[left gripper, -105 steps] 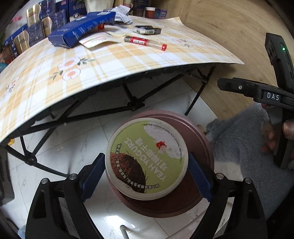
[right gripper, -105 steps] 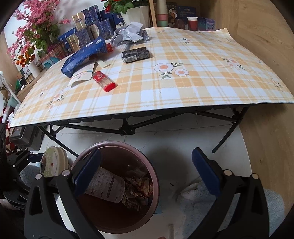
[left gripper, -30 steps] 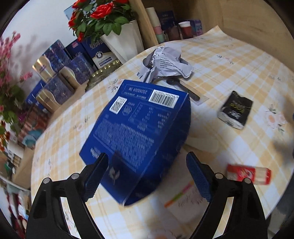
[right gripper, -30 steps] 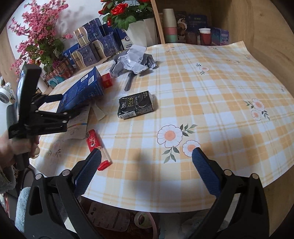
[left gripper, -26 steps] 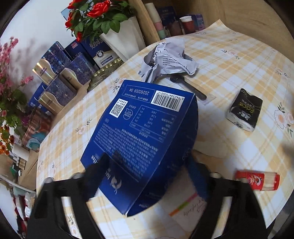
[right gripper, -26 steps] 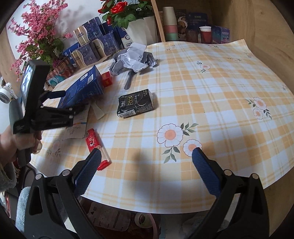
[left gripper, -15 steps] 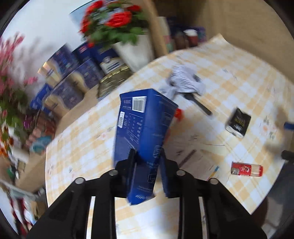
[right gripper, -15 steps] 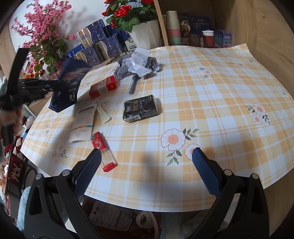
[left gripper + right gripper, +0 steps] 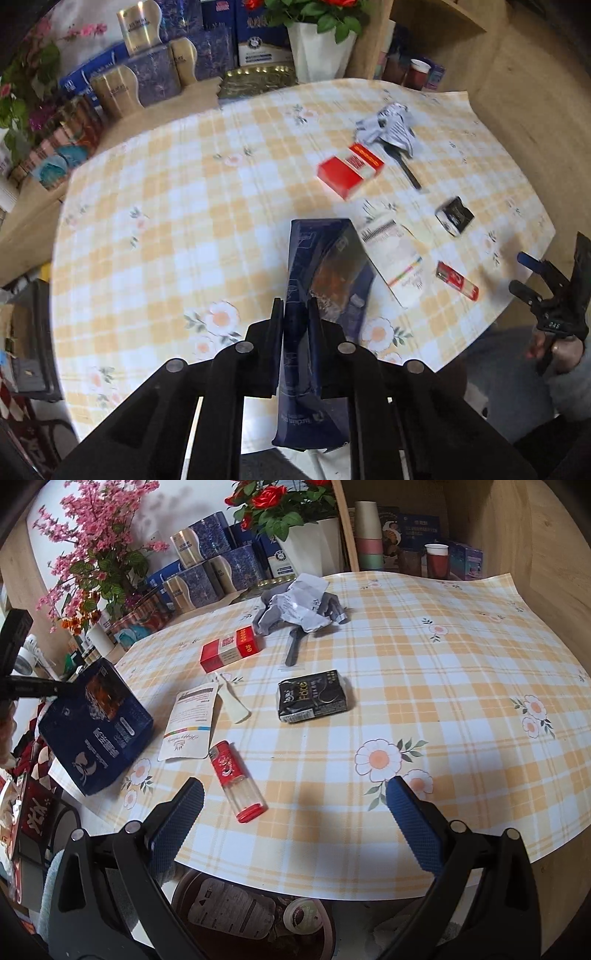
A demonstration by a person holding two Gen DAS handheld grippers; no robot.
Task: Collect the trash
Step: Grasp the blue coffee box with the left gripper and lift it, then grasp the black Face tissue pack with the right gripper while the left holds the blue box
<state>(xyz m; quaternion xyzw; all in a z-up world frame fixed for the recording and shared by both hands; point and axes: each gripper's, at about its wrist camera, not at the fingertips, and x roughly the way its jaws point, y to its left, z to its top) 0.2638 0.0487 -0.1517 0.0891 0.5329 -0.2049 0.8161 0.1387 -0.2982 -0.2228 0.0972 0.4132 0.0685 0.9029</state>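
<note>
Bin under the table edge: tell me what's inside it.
In the bin lie a clear plastic bottle with a printed label and a round yogurt tub. The tablecloth and the right tool's arms cover the rest.

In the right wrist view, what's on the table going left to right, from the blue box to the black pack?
Blue box held by the left gripper → white pouch → red lighter → black pack.

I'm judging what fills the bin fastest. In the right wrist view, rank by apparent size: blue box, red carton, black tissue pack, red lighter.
1. blue box, though it is lifted and nearer
2. black tissue pack and red carton: look alike
3. red lighter
</note>
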